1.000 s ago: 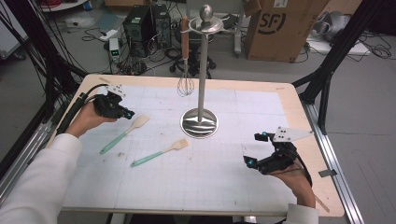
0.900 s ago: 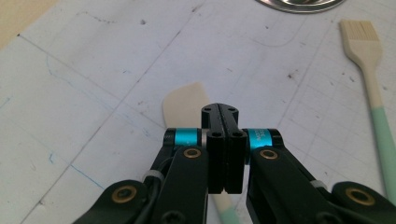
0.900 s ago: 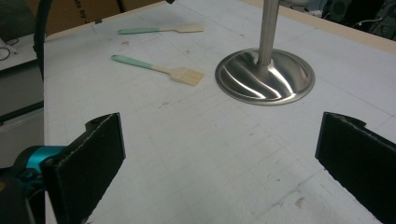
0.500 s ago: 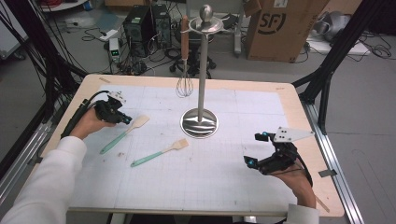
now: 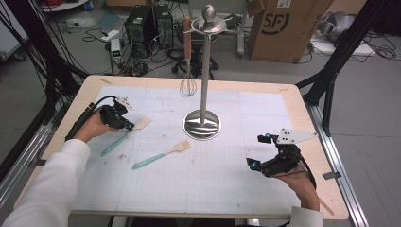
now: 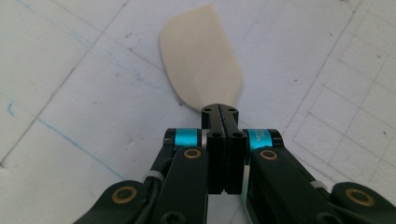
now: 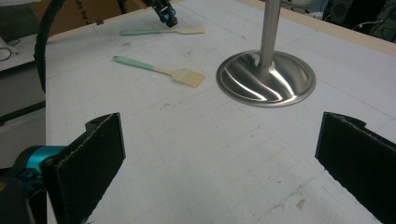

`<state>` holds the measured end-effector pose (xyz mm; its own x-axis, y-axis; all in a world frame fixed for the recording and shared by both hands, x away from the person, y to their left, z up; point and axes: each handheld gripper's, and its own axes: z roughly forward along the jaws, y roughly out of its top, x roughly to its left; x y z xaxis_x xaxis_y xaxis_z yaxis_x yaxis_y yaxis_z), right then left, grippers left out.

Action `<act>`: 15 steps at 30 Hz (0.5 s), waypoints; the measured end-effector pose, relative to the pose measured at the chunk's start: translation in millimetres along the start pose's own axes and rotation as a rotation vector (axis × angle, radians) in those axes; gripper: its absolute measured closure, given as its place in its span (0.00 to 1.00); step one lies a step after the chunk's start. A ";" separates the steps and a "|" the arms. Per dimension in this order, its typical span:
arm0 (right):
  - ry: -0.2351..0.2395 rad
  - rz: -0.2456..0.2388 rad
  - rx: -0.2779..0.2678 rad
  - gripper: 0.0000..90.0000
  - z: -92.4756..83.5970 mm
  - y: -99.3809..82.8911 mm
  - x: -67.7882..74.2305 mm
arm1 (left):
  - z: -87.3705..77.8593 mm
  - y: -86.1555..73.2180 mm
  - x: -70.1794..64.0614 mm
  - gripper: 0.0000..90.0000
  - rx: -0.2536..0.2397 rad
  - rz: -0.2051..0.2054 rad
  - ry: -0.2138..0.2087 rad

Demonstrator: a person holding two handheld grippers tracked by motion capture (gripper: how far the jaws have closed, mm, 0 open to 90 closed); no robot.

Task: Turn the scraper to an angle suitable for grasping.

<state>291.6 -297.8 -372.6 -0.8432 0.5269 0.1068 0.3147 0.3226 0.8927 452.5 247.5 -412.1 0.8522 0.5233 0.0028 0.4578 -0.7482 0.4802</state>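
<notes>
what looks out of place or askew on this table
Two teal-handled utensils lie loose and slanted on the white grid mat: a cream-bladed spatula and a basting brush. The wire whisk hangs on the steel stand. Nothing spilled or damaged.

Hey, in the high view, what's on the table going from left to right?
Left gripper → spatula → brush → stand → right gripper
</notes>
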 end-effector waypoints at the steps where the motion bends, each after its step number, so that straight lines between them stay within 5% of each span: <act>1: 0.001 0.001 -0.002 0.00 -0.2 0.0 -0.2 | 0.3 0.2 -0.2 1.00 0.000 0.002 0.005; 15: 0.005 -0.005 -0.004 0.00 0.1 1.6 0.9 | 2.7 6.5 -14.2 1.00 0.015 0.044 -0.038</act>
<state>291.3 -296.8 -371.1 -0.8471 0.5210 0.1042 0.3082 0.3221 0.8951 444.1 234.1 -411.3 0.8806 0.4738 -0.0098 0.4228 -0.7763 0.4674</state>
